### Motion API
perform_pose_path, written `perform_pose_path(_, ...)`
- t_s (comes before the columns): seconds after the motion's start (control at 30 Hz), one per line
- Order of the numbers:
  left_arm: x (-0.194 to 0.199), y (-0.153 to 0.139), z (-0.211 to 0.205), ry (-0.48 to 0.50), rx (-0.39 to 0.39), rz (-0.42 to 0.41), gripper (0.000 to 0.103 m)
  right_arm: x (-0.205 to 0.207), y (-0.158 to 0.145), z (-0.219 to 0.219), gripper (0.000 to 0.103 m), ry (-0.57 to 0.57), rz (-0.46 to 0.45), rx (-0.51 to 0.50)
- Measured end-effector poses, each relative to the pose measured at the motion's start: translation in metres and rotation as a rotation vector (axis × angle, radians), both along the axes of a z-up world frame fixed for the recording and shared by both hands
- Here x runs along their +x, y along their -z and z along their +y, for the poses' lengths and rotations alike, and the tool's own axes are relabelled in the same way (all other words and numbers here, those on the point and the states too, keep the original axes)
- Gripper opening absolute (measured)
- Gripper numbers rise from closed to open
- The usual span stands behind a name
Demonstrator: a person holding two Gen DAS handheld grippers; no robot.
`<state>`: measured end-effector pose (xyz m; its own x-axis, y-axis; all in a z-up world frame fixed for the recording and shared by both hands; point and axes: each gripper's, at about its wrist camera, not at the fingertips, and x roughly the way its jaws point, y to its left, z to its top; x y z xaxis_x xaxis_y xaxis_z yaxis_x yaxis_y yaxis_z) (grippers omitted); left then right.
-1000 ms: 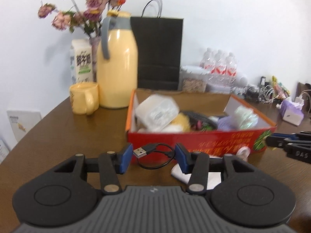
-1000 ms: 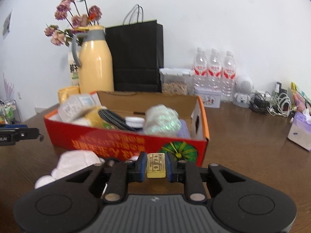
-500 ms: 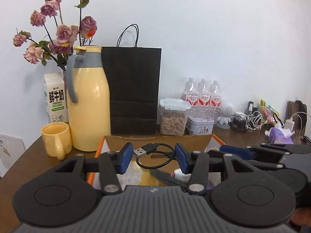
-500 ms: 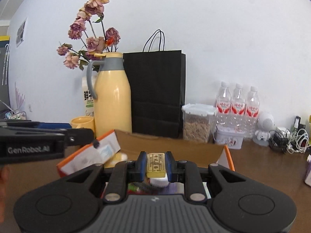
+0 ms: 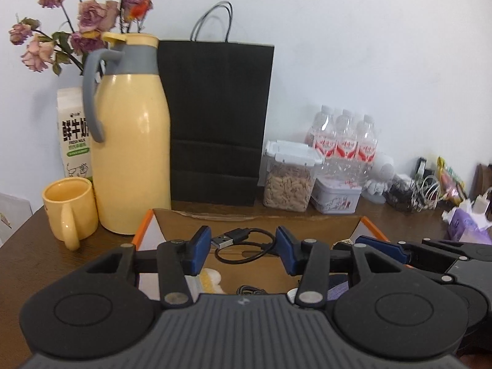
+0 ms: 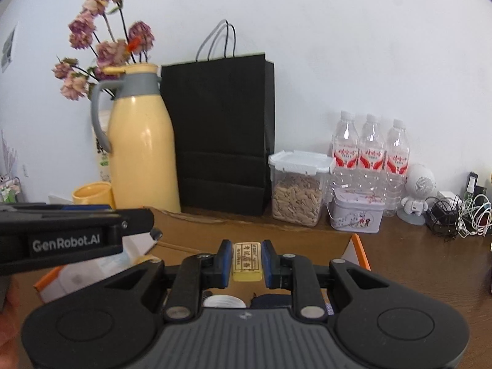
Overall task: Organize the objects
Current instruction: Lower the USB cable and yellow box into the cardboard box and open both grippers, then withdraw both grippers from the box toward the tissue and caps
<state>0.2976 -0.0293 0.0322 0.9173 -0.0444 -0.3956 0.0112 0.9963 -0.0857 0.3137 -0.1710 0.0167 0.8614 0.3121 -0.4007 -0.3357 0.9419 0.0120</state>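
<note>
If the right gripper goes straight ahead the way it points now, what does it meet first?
Probably the far cardboard wall of the box, just ahead of the right gripper, which holds a yellow block. The black bag stands behind it; depth is unclear.

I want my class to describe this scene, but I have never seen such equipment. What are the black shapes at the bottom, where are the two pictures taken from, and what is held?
No robot here: a person carries a two-finger gripper in each hand, each with a camera looking forward along its fingers. So the black shapes are the grippers themselves.

The left gripper holds a coiled black USB cable between its blue pads. The right gripper is shut on a small yellow block with printed characters. Both hang over an open cardboard box with orange edges on a brown table.

Behind stand a yellow jug, a yellow mug, a black paper bag, a clear food container, water bottles and dried flowers.
</note>
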Motion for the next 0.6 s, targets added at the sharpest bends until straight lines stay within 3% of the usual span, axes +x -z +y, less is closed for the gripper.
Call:
perform_pose_path(0.27, 0.012, 0.015, -0.004, 0.000, 0.043, 0.043, 0.050, 0.015, 0.021, -0.001, 0.020, 0.004, 0.065, -0.028)
perform_pose_path(0.33, 0.011, 0.016, -0.005, -0.006, 0.060, 0.040, 0.055, 0.014, 0.021, -0.001, 0.020, 0.006, 0.068, -0.036)
perform_pose_path(0.4, 0.008, 0.015, -0.005, -0.015, 0.068, 0.027, 0.075, 0.014, 0.021, -0.001, 0.023, 0.014, 0.064, -0.039)
perform_pose_path(0.43, 0.007, 0.013, -0.005, -0.020, 0.072, 0.018, 0.079, 0.013, 0.020, -0.002, 0.025, 0.019, 0.062, -0.042)
perform_pose_path(0.57, 0.004, 0.010, -0.003, -0.046, 0.074, 0.002, 0.103, 0.013, 0.018, -0.006, 0.062, 0.040, 0.053, -0.038)
perform_pose_path(0.6, 0.004, 0.009, -0.002, -0.054, 0.073, 0.001, 0.103, 0.013, 0.017, -0.007, 0.071, 0.045, 0.051, -0.039)
